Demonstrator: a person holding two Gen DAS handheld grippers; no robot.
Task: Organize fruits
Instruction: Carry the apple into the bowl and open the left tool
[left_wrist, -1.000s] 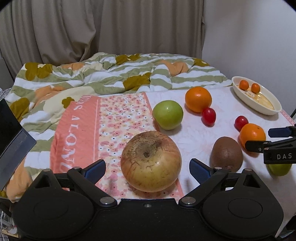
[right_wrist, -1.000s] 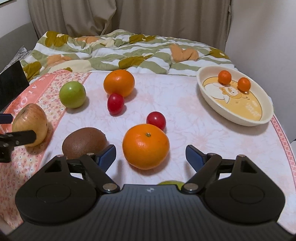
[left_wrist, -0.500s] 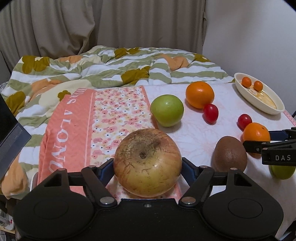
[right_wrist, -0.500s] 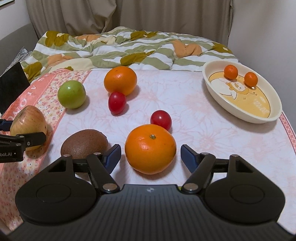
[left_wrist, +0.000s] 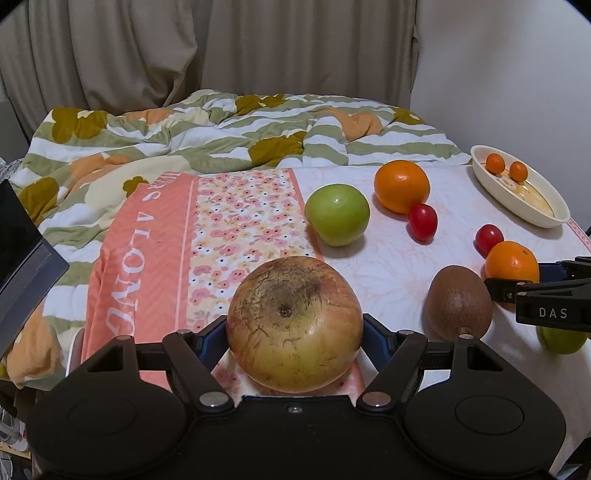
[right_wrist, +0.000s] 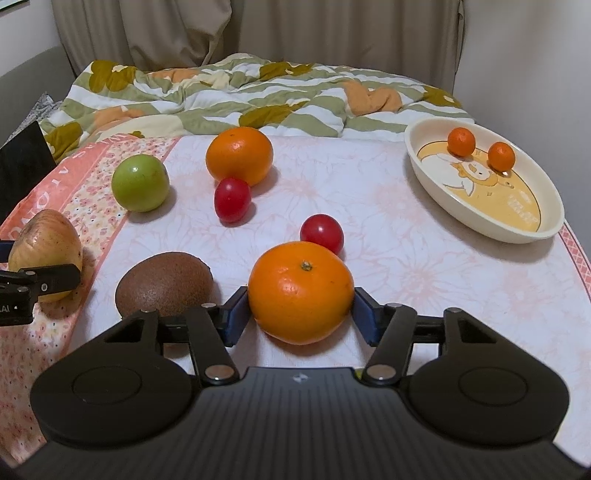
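Showing only leftward: green fruit (left_wrist: 563, 341)

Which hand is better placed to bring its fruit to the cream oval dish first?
Right. Both tongs have just been closing: the right tongs now grip the large round orange, and the left tongs grip the big yellowish-brown apple. The cream oval dish lies on the right, nearer the orange.

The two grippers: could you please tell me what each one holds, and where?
Left gripper clamps the apple by its two sides. Right gripper, just closing, has its pads at the near orange's sides.
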